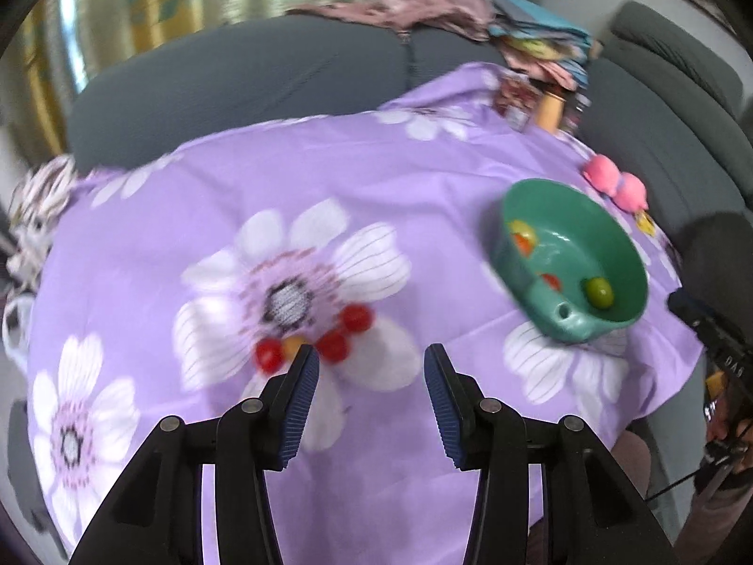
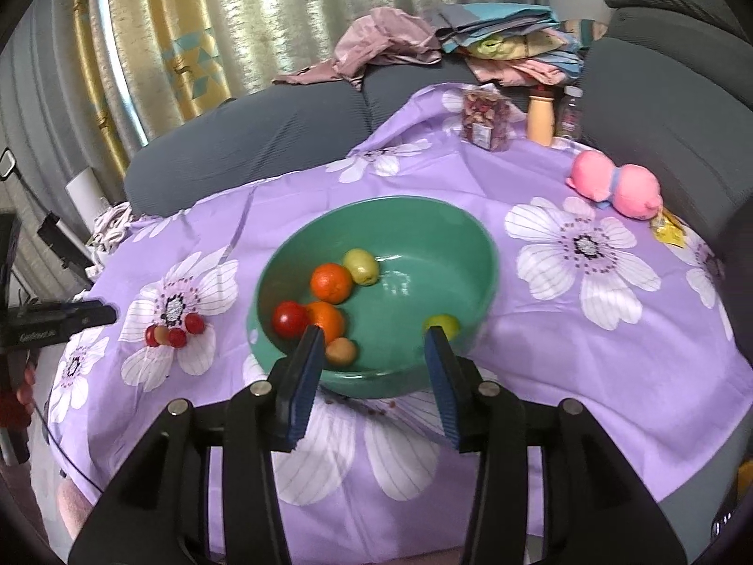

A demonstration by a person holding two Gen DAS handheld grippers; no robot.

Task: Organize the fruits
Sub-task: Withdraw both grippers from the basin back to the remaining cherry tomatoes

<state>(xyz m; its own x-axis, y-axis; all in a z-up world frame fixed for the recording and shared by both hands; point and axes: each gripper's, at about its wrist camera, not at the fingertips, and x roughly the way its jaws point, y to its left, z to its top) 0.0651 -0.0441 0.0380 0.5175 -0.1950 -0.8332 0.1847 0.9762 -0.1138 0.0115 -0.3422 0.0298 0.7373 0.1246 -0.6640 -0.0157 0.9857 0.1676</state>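
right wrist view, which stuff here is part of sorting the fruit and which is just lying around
Part of the job:
- green bowl
- fruit in the bowl, such as the two oranges and the red tomato
- loose cluster of small fruits on the cloth, left of the bowl

Just lying about:
- pink plush toy
- snack bag
- tan bottle
- piled clothes on the sofa

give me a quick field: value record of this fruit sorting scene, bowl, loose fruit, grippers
surface: purple floral cloth
bowl: green bowl, upright, on the cloth
fruit in bowl: two oranges, one red fruit, two green fruits, one small tan fruit
loose fruit: cluster of small red fruits with one tan piece, on the cloth left of the bowl
left hand-held gripper: open, empty, near the loose cluster
right hand-held gripper: open, empty, at the bowl's near rim
other items: pink plush toy, jars at the far edge
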